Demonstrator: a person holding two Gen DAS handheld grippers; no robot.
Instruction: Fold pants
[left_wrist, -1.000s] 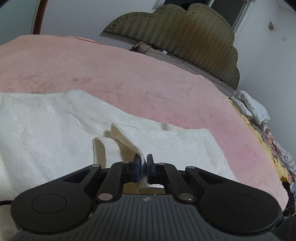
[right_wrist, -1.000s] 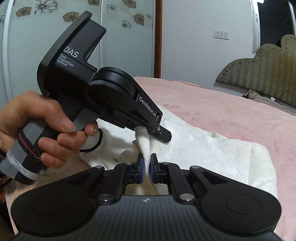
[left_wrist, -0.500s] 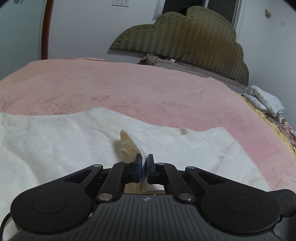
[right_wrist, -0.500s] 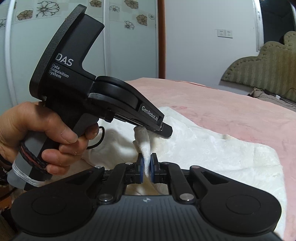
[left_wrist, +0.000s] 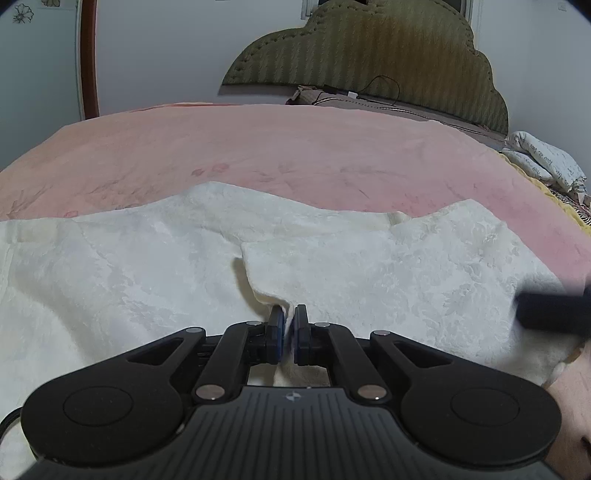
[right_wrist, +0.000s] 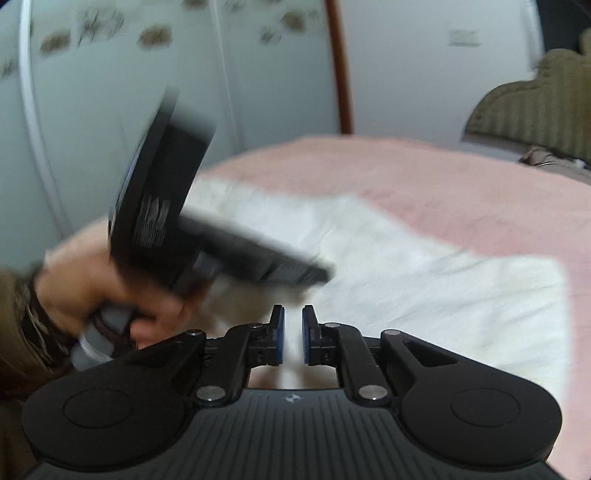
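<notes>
The cream-white pants (left_wrist: 155, 280) lie spread on the pink bedspread, also in the right wrist view (right_wrist: 424, 280). My left gripper (left_wrist: 289, 334) is shut on a raised edge of the pants fabric (left_wrist: 275, 295), low over the garment. My right gripper (right_wrist: 293, 334) has its jaws a little apart with nothing clearly pinched; the view is blurred. The left gripper's body (right_wrist: 192, 236) and the hand holding it show blurred in the right wrist view. The right gripper's tip (left_wrist: 554, 308) shows blurred at the right edge of the left wrist view.
The pink bedspread (left_wrist: 295, 155) covers the bed. An olive headboard (left_wrist: 369, 59) stands at the far end, with a cable on a pillow (left_wrist: 354, 98). Patterned bedding (left_wrist: 543, 158) lies at the far right. Wardrobe doors (right_wrist: 110, 92) stand at the left.
Both grippers came down toward the bed with the fabric. The right gripper's jaws parted and let go of the pants edge. The left gripper stays shut on the fabric.
</notes>
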